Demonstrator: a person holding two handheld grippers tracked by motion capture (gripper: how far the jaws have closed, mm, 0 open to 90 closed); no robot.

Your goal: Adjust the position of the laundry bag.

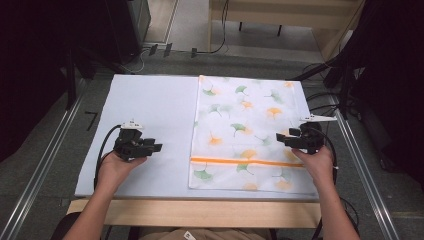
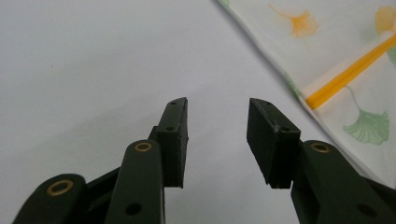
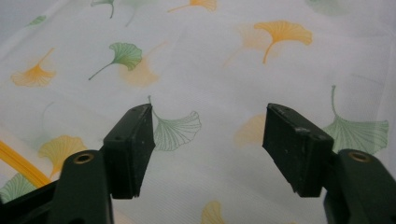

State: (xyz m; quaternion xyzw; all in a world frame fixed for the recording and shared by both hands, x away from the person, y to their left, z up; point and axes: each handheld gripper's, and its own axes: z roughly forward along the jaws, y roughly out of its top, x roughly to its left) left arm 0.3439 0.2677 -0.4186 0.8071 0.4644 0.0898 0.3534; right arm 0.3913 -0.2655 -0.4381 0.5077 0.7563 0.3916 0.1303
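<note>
A white mesh laundry bag [image 1: 247, 132] printed with green and orange ginkgo leaves lies flat on the right half of the white table [image 1: 150, 105]. An orange zipper [image 1: 245, 161] crosses it near the front edge. My left gripper [image 1: 156, 147] hovers over bare table left of the bag, its jaws open with nothing between them [image 2: 217, 140]; the bag's edge and zipper [image 2: 348, 74] lie to its right. My right gripper [image 1: 281, 138] sits over the bag's right part, pointing left, jaws open and empty [image 3: 208, 149] above the printed mesh [image 3: 196, 65].
The table's wooden front edge [image 1: 195, 212] runs in front of the person's forearms. Metal rails [image 1: 45, 160] flank the table on both sides. Cables and dark equipment [image 1: 350, 90] stand beyond the right rear corner.
</note>
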